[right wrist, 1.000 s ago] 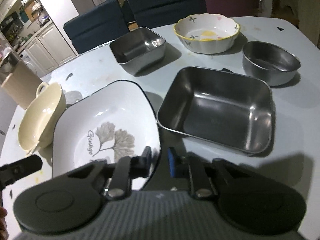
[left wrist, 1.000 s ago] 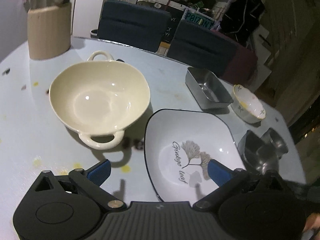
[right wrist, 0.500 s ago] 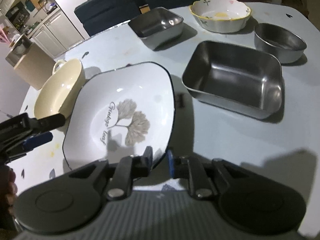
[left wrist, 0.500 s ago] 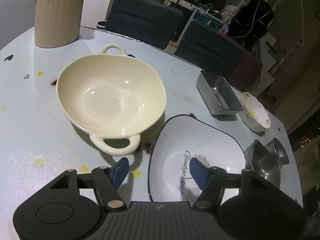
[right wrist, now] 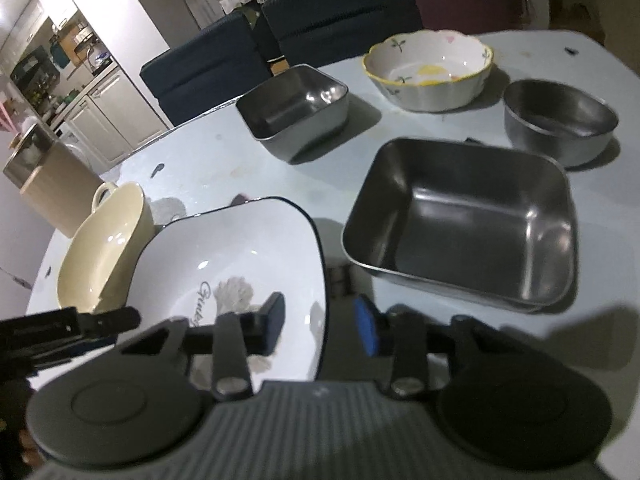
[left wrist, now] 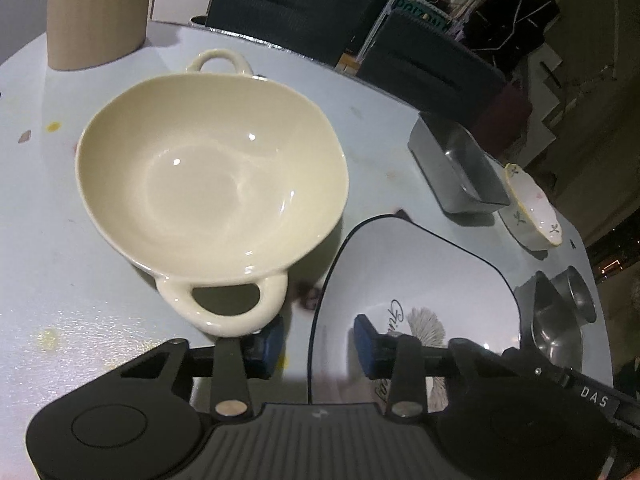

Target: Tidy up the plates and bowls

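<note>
A white plate with a dark rim and a leaf print (left wrist: 416,280) (right wrist: 236,256) lies on the pale table. A cream two-handled bowl (left wrist: 212,184) (right wrist: 104,248) sits just left of it. My left gripper (left wrist: 316,346) is open and straddles the plate's left rim, one finger outside, one over the plate. My right gripper (right wrist: 320,326) is open and straddles the plate's right rim the same way. A large steel square tray (right wrist: 464,220), a small steel square tray (right wrist: 296,110), a round steel bowl (right wrist: 560,120) and a flowered scalloped bowl (right wrist: 430,70) stand to the right.
A beige canister (left wrist: 96,12) stands at the table's far left. Dark chairs (left wrist: 292,4) line the far edge. The table edge (left wrist: 592,280) curves away close behind the steel bowls on the right.
My left gripper has narrowed and moved in onto the plate's left rim. My right gripper was nearly shut and has opened around the plate's right rim.
</note>
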Action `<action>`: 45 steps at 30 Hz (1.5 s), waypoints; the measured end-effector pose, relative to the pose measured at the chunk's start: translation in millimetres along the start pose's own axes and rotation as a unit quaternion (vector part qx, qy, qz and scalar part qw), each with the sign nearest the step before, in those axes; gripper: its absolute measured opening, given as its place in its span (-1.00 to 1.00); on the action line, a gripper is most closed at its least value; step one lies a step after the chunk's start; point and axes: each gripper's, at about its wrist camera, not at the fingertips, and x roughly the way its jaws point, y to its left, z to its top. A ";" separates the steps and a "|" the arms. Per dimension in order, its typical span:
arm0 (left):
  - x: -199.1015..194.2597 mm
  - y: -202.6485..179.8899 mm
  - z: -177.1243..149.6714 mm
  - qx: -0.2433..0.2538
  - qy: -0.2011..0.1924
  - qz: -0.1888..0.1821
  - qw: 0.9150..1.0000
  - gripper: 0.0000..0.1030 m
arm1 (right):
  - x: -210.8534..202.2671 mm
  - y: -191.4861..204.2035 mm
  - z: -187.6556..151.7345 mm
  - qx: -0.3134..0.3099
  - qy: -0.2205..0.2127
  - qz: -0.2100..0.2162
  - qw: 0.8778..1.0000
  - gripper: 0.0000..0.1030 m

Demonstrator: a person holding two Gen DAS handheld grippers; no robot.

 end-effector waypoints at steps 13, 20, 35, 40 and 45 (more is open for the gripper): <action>-1.8 -6.6 -4.6 0.033 0.007 0.017 0.999 -0.79 | 19.8 7.4 5.3 -0.028 0.020 -0.012 0.999 -0.72; -16.0 -19.0 -30.3 0.069 0.028 0.020 0.997 -0.78 | -1.2 5.4 -10.0 -0.060 0.038 -0.018 0.997 -0.73; -46.8 -49.0 -91.1 0.092 0.055 -0.010 0.994 -0.77 | -66.1 -23.0 -51.3 -0.088 0.062 -0.041 0.993 -0.73; -43.2 -64.3 -102.2 0.099 0.063 -0.012 0.993 -0.77 | -78.5 -33.2 -54.7 -0.073 0.059 -0.055 0.994 -0.73; -36.2 -74.6 -112.3 0.110 0.077 -0.018 0.991 -0.77 | -80.2 -46.5 -57.1 -0.061 0.064 -0.070 0.994 -0.73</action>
